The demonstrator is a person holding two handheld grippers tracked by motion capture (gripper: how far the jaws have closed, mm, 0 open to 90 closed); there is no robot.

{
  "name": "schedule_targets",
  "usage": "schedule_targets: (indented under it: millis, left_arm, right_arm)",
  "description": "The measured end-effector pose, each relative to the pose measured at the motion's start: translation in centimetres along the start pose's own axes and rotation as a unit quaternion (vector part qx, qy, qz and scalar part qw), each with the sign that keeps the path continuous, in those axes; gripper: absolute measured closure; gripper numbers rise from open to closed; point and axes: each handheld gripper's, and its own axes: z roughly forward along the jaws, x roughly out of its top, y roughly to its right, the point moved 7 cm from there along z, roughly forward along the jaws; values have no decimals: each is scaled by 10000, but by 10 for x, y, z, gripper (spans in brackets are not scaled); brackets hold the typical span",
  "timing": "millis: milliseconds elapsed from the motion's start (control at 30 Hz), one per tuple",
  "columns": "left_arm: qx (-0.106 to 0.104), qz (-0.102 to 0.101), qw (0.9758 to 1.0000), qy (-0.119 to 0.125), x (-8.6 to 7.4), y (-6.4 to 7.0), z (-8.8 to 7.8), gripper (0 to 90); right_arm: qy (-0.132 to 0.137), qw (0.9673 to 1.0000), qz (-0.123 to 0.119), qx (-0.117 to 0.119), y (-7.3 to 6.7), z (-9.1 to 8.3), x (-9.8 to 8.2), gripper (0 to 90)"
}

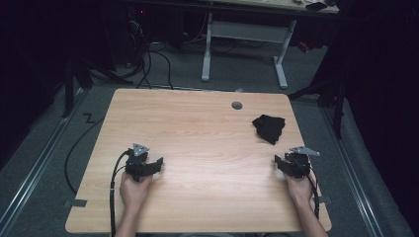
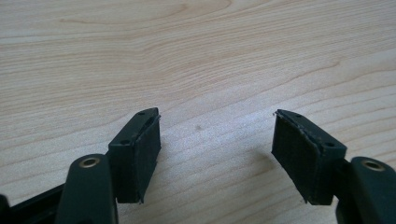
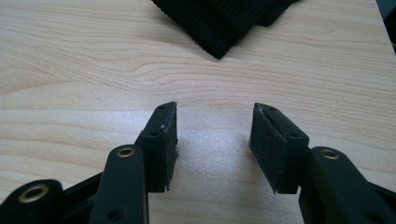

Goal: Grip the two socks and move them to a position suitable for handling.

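A wooden counter [image 1: 197, 133] is seen from the high view, with a folded black cloth [image 1: 269, 128] lying on its far right part, near a round grey grommet hole [image 1: 237, 105].

The left hand-held gripper [image 1: 154, 166] is held low over the near left part of the counter, well apart from the cloth. In the left gripper view, its jaws are seen spread wide, with bare wood grain between the pads [image 2: 144, 154]; nothing is gripped.

The right hand-held gripper [image 1: 279, 164] is held near the right edge, on the near side of the cloth and apart from it. In the right gripper view, the jaws are seen apart, at a narrower gap than the left pair, with only counter surface between them. The ribbed black cloth [image 3: 224, 21] is seen ahead of the fingertips, not touched.

A cable [image 1: 114, 190] is seen trailing from the left hand-held gripper along the forearm.
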Motion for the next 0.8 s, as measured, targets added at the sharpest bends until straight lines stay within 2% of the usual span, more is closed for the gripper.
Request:
schedule_targets:
  millis: [100,167,300,333,400,633,800]
  left_arm:
    - [4,1,10000,-1,0,0,0,327]
    - [-2,-2,10000,1,0,0,0,327]
    - [-8,-17,10000,5,0,0,0,327]
    - [-12,-22,10000,8,0,0,0,327]
    - [-14,-23,10000,9,0,0,0,327]
    - [-30,-49,10000,11,0,0,0,326]
    - [-40,-60,10000,14,0,-1,0,326]
  right_arm:
    - [74,9999,56,50,0,-1,2,522]
    - [-54,9999,73,87,0,0,3,520]
    - [-34,10000,-6,79,-2,0,10,519]
    - [57,9999,-36,89,-3,-1,14,520]
    - [-39,9999,-67,93,-4,0,16,521]
    - [4,9999,-29,145,-8,0,27,511]
    - [61,9998,-91,145,-9,-1,39,504]
